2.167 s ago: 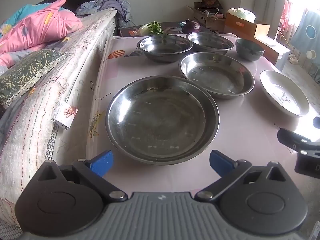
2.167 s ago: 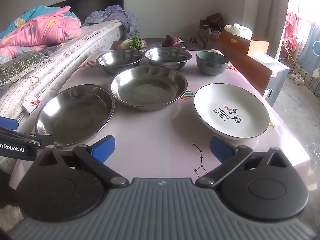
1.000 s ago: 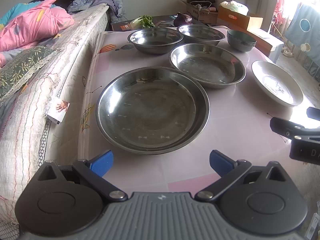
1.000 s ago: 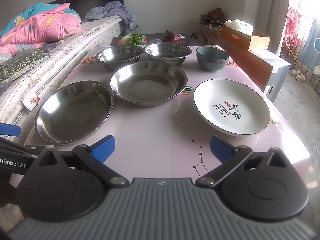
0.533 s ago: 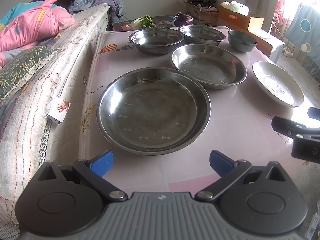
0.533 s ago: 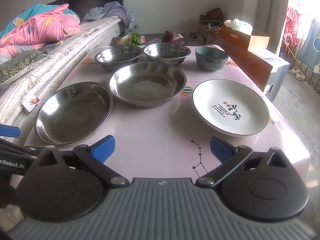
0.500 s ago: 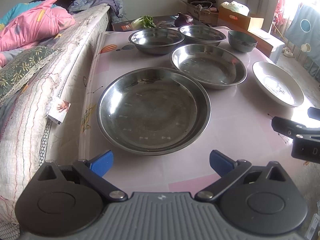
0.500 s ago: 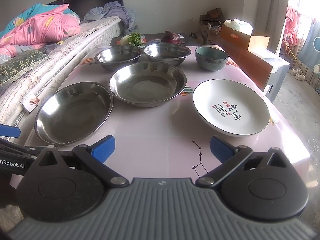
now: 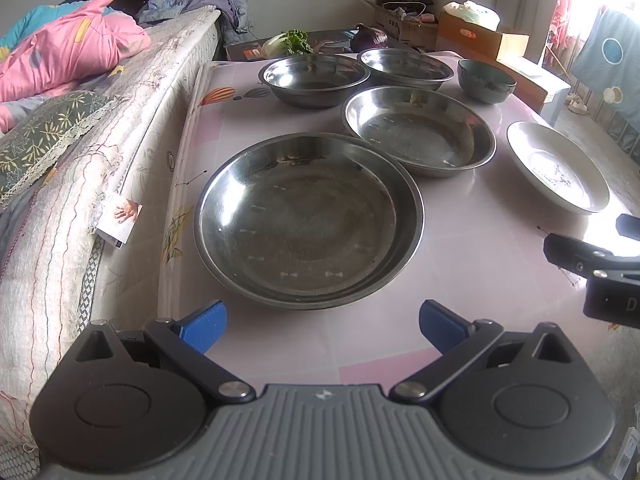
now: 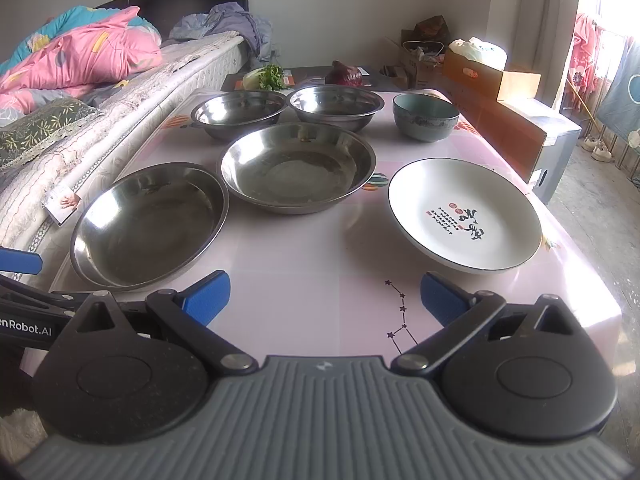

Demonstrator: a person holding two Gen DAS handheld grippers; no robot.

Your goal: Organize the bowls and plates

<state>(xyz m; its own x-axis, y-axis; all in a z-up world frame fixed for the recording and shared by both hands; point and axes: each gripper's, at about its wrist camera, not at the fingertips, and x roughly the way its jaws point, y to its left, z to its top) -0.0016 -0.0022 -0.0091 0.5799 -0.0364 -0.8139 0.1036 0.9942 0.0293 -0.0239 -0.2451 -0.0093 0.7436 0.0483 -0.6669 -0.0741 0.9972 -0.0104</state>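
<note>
On pink table (image 10: 320, 264): six dishes, all upright, mouths up. Nearest left edge, large steel plate (image 9: 308, 220), round, so no long axis to speak of; appears foreshortened into wide oval in both views. Just beyond and right of it, deeper steel basin (image 10: 298, 166), rims near each other, whether touching cannot be told. Farther back, two steel bowls side by side: left steel bowl (image 10: 239, 113) and right steel bowl (image 10: 336, 106), close together. Right of those, teal ceramic bowl (image 10: 425, 117), standing apart. Toward right edge, white ceramic plate (image 10: 464, 214) with dark rim, black calligraphy and small red marks in its well, lettering running roughly left to right on a slant across right wrist view.

Left gripper (image 9: 320, 320) poised above near edge of table, pointing at large steel plate, blue-tipped fingers (image 9: 202, 326) spread wide, nothing between them. Right gripper (image 10: 324, 296) likewise over near edge, aimed between large steel plate and white ceramic plate, jaws wide apart and holding nothing.

Beside table on left, bed (image 9: 80, 152) with pink quilt (image 10: 84, 60). Behind table, leafy greens (image 10: 269, 75), purple cabbage (image 10: 344, 73), cardboard boxes (image 10: 492, 76).
</note>
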